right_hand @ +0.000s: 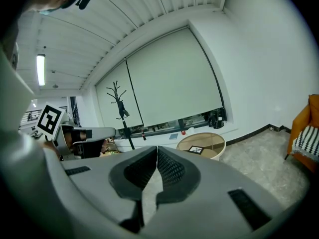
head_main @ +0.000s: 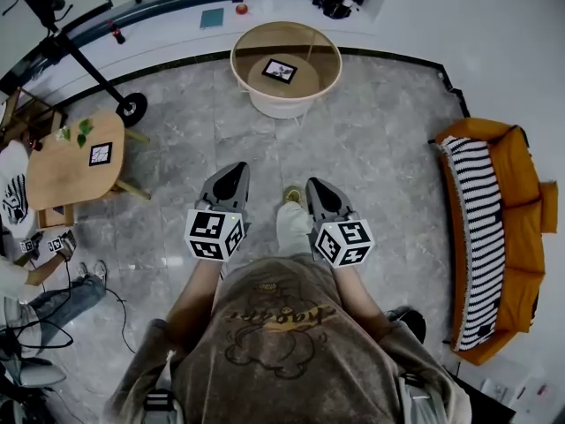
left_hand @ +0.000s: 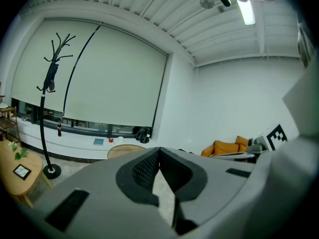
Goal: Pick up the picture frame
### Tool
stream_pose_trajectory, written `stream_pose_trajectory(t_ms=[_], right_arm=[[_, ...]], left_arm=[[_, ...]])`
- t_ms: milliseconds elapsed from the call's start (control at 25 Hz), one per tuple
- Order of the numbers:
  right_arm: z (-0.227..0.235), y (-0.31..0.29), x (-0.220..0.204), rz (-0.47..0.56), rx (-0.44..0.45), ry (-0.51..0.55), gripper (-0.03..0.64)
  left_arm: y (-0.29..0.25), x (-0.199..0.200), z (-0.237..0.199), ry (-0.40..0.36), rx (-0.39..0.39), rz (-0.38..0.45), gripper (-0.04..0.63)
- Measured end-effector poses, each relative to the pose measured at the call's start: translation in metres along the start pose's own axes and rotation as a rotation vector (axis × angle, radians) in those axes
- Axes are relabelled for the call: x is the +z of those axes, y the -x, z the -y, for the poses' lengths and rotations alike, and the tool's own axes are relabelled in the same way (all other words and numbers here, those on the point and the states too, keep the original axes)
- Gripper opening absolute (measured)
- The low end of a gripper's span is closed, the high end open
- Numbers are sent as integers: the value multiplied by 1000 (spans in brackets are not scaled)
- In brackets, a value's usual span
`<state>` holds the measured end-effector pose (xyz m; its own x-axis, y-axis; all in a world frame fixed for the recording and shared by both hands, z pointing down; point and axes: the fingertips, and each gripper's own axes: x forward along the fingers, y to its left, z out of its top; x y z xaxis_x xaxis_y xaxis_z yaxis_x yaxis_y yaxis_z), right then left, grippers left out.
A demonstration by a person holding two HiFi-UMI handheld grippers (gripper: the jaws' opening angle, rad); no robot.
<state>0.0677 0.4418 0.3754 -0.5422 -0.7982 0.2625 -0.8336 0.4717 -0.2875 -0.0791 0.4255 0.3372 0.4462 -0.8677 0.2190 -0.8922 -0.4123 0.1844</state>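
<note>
Both pressed together, left tool, right tool, picture frame on table across floor

The head view looks steeply down from above the person, with the left gripper and the right gripper near below it. Each gripper view looks almost level along its own jaws toward the far window wall. All three views share the round table.
</note>
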Motion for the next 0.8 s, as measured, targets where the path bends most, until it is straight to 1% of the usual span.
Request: stream_pose_trajectory(t_ms=[240,480,800], right_arm=[[12,-31,8,-6,7,2,20],[29,-58,27,3,3,-10,20],[44,-85,48,-13,27,-16,20]], left_arm=[[-29,5,-16,10,-2,-5,17],[-59,22,-28,6,-10,-7,17],[-94,39,-36,7,-8,-18,17]])
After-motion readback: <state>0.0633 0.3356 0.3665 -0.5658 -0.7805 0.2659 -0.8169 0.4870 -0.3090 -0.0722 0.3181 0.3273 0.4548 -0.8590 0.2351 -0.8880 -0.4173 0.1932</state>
